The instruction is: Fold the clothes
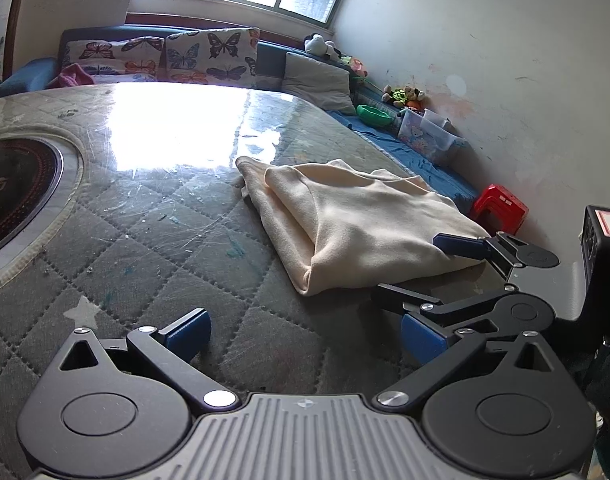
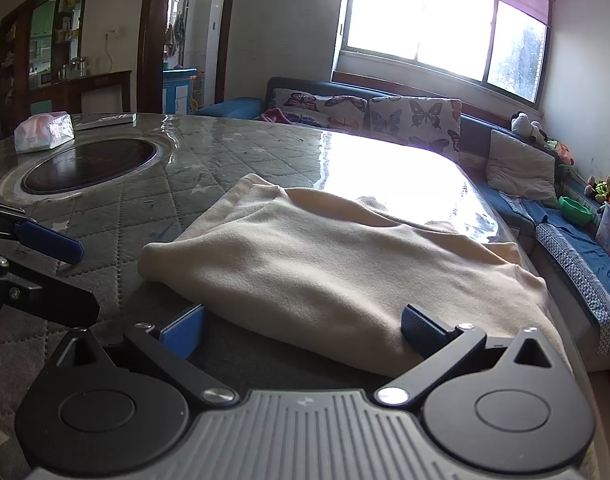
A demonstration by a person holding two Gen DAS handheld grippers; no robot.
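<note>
Cream garment (image 1: 357, 220), folded into a rough rectangle, lying flat on the quilted tabletop (image 1: 153, 248) near its right edge. Left gripper (image 1: 305, 332) low over the tabletop just short of the garment's near corner, fingers spread wide, holding nothing. Right gripper (image 2: 303, 322) at the garment's near edge, fingers (image 2: 419, 326) also wide apart, one blue pad touching the cloth, the other (image 2: 183, 328) at the fold's edge, nothing clamped. Round dark hotplate (image 2: 91, 166) set into the tabletop, well apart from the garment. Tissue pack (image 2: 45, 132) beyond it. Butterfly cushions (image 2: 369, 114) on the sofa behind. Red stool (image 1: 501, 204) by the wall.
</note>
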